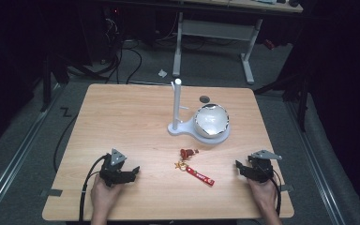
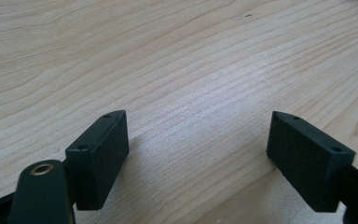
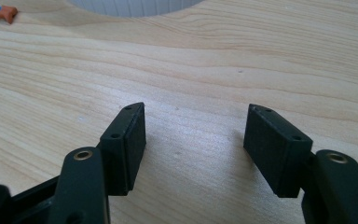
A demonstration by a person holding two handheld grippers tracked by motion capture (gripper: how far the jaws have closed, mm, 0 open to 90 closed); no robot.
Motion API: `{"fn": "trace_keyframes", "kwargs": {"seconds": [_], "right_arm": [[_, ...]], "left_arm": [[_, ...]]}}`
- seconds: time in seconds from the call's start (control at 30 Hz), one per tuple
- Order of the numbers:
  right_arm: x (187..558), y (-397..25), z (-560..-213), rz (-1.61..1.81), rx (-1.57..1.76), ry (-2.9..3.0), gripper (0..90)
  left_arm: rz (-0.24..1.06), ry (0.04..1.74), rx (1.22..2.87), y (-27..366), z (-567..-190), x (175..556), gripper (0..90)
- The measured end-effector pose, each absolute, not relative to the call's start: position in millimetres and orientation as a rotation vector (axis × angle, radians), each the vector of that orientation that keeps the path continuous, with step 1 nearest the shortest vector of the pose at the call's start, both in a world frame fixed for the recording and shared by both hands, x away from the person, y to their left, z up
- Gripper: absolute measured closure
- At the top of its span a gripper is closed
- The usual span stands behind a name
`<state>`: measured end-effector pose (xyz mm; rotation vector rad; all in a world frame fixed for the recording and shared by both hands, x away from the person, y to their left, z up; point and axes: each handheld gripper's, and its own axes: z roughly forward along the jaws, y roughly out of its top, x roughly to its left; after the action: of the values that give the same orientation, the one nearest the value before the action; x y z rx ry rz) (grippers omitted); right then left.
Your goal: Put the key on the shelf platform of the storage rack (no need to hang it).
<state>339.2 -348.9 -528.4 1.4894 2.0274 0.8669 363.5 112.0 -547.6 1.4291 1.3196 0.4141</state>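
1. The table (image 1: 122, 122) is a single wooden top. On it lie one white stand, one keychain and two grippers, each in a hand.

2. The stand (image 1: 187, 127) sits right of centre toward the far edge. It counts as one flat white base, one upright post (image 1: 176, 105) with a small peg on its side, and one shiny round bowl (image 1: 211, 120) resting on the base.

3. The left gripper (image 1: 130, 172) rests at the near left, and its jaws stand spread with bare wood between them in the left gripper view (image 2: 198, 154). It holds nothing.

4. The right gripper (image 1: 243, 168) rests at the near right, jaws likewise spread and holding nothing, as the right gripper view (image 3: 193, 144) confirms. That view also catches the edge of the stand's base at its top.

5. The keychain (image 1: 194, 168) lies flat between the two grippers, near the front of the stand and apart from both claws. It reads as one red strap, one gold clasp and one small red charm, though the fine detail is too small to tell.

6. Judged from this, the work has not begun: both claws are at rest and the keychain is untouched. Hanging it on the post's peg or dropping it in the bowl both look plausible.

7. The next move calls for one gripper, probably the right, to reach in over the strap, come down low and close on it without sliding it across the wood.
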Motion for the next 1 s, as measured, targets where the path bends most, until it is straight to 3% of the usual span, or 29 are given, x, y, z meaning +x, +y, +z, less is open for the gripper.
{"fn": "trace_keyframes", "kwargs": {"seconds": [1.0], "right_arm": [[330,-316,-507,1.051,1.323,2.098,43.8]], "left_arm": [[0.414,1.32,1.427,112,-548,364,21.1]]}}
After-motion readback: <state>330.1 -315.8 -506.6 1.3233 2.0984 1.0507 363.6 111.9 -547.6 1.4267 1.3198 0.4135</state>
